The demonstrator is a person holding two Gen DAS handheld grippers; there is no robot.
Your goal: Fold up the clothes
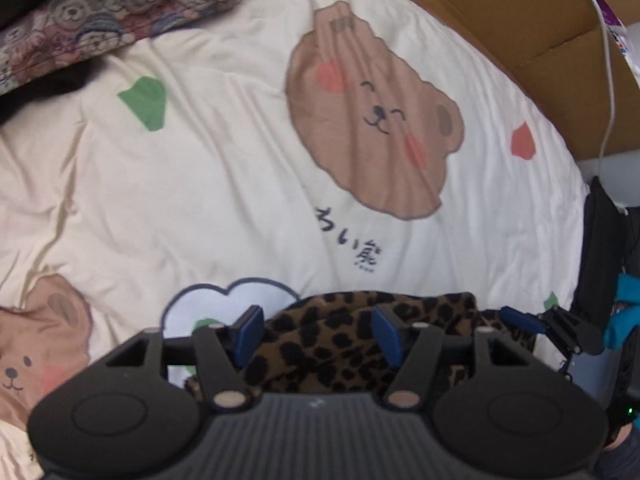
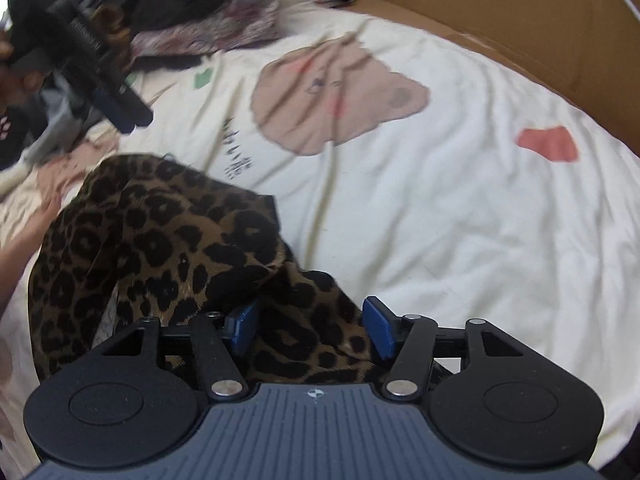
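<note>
Leopard-print garment (image 2: 160,240) bunched on bed, cloth lying between spread pads of both grippers. Left gripper (image 1: 318,334) open over garment edge; right gripper (image 2: 312,330) open, fabric between fingers. Beyond: cream bear-print duvet (image 1: 200,180), cardboard box (image 2: 500,12) farthest.

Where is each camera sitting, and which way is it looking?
Left wrist: sits on the left gripper, looking across the bear blanket toward the cardboard; the right gripper shows at right.
Right wrist: sits on the right gripper, above the leopard cloth; the left gripper shows at upper left.
Both share blanket, cloth and cardboard.
</note>
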